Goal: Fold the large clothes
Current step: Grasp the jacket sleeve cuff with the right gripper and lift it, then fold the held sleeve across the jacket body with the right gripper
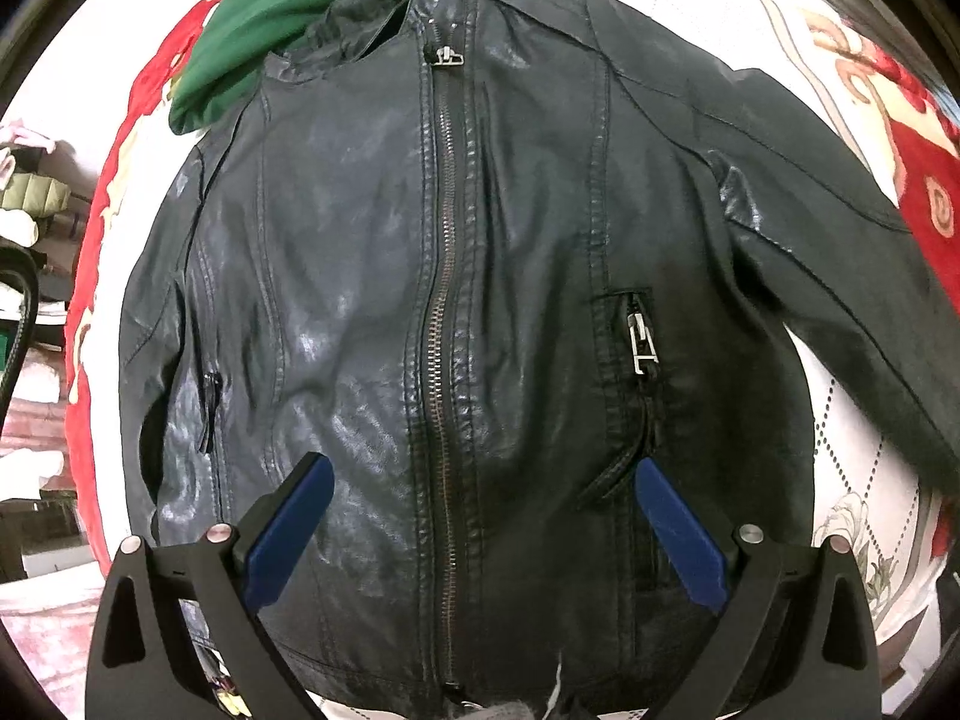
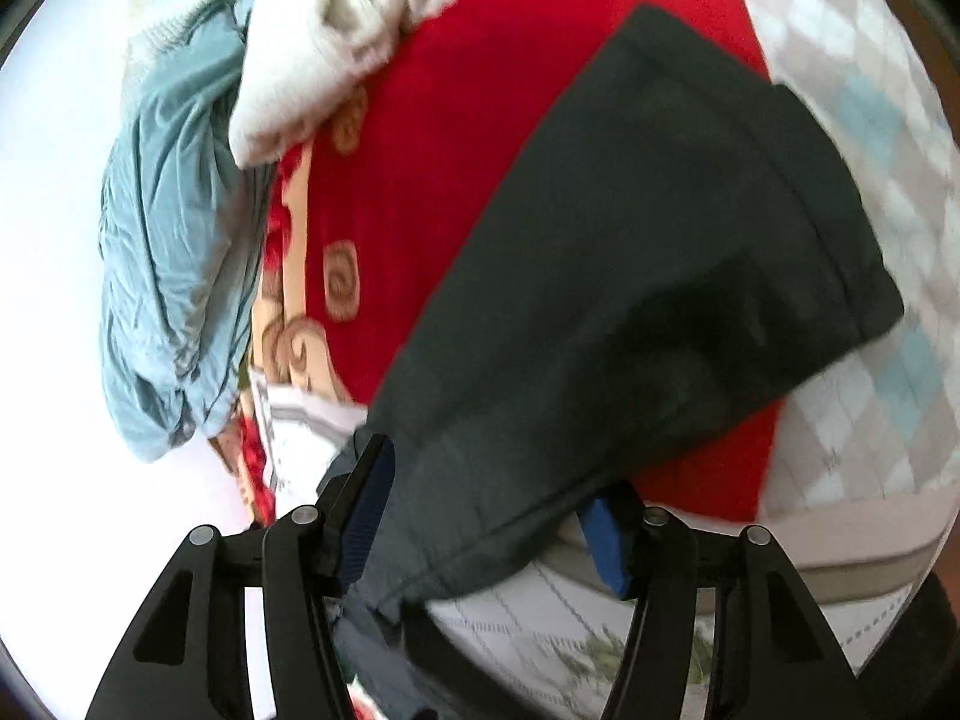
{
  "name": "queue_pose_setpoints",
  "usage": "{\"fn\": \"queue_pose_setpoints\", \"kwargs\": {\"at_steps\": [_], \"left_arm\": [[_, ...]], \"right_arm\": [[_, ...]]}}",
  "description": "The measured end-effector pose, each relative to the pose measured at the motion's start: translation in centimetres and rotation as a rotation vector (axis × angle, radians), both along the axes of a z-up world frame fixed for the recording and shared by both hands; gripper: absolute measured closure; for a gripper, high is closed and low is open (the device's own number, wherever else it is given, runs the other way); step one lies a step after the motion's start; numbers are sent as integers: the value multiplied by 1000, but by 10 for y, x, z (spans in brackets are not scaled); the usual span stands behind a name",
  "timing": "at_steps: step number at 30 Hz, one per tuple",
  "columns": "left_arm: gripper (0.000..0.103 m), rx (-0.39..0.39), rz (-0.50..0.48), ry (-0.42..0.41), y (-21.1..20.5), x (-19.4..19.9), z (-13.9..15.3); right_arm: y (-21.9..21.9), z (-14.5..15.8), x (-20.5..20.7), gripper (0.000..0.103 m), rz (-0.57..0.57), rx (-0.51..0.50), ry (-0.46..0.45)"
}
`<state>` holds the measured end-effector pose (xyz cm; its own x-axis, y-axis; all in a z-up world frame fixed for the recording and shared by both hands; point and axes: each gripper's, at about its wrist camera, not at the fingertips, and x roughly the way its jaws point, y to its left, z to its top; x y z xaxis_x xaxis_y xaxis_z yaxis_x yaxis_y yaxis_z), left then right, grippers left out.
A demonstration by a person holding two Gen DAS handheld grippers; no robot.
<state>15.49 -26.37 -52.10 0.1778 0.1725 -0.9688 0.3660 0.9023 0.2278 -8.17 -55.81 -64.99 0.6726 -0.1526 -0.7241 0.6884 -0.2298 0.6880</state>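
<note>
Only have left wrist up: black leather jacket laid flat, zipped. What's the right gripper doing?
Observer: The right gripper sits around the jacket sleeve, one blue pad on each side.
Operator: Clamped?
Observer: Can't tell; the frame is blurred and the far pad is partly hidden under the fabric.
Operator: What's under the sleeve?
Observer: A red patterned blanket.
Operator: Other clothes nearby?
Observer: A light blue garment and a white fleecy one, beyond the sleeve.

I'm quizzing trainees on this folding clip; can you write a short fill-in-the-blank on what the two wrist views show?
1. The black jacket lies with its front zipper ___.
2. The left gripper is ___ above the jacket.
3. The sleeve passes between the right gripper fingers over a ___ blanket.

Missing: closed; open; red
</note>
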Motion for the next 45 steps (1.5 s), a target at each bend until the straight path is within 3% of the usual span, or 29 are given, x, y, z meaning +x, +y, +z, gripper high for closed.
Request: {"fn": "queue_pose_setpoints", "kwargs": {"at_steps": [6, 7, 8, 9, 11, 13, 14, 16, 18, 19, 20, 25, 29, 33, 38, 42, 45], "left_arm": [[0, -2, 12, -10, -1, 6, 0], [0, -5, 14, -15, 0, 8, 1], [0, -7, 17, -21, 1, 9, 2], [0, -8, 21, -28, 1, 12, 3], [0, -13, 35, -38, 5, 18, 4], [0, -16, 53, -40, 9, 23, 4], [0, -17, 64, -38, 11, 26, 3], [0, -20, 87, -34, 15, 31, 1], [0, -27, 105, -38, 19, 36, 1], [0, -29, 109, -44, 21, 39, 2], [0, -30, 114, -50, 23, 42, 2], [0, -40, 165, -59, 40, 56, 3], [0, -56, 242, -53, 62, 70, 5], [0, -70, 313, -60, 91, 84, 10], [0, -79, 406, -77, 144, 100, 15], [0, -58, 494, -115, 201, 106, 20], [0, -32, 567, -121, 248, 102, 17]], "right_arm": [[-23, -22, 16, 41, -4, -5, 92], [-26, -14, 19, 54, -17, -26, 97], [-28, -4, 18, 86, -25, -70, 95], [-31, 8, 18, 90, -20, -117, 106], [-38, 34, 28, 90, -5, -214, 102], [-48, 34, 38, 87, 37, -225, 119], [-55, 23, 44, 70, 66, -201, 141], [-66, -8, 50, 49, 96, -100, 149], [-71, -25, 48, 59, 67, -63, 112], [-73, -22, 49, 81, 59, -71, 126], [-74, -14, 50, 93, 63, -99, 124], [-62, 50, 64, 95, 70, -238, 141], [-44, 102, 94, 95, 146, -355, 162], [-13, 146, 156, 96, 287, -476, 204], [58, 170, 253, 96, 548, -605, 254], [153, 160, 346, 96, 816, -701, 302], [244, 127, 398, 96, 1061, -784, 377]]}}
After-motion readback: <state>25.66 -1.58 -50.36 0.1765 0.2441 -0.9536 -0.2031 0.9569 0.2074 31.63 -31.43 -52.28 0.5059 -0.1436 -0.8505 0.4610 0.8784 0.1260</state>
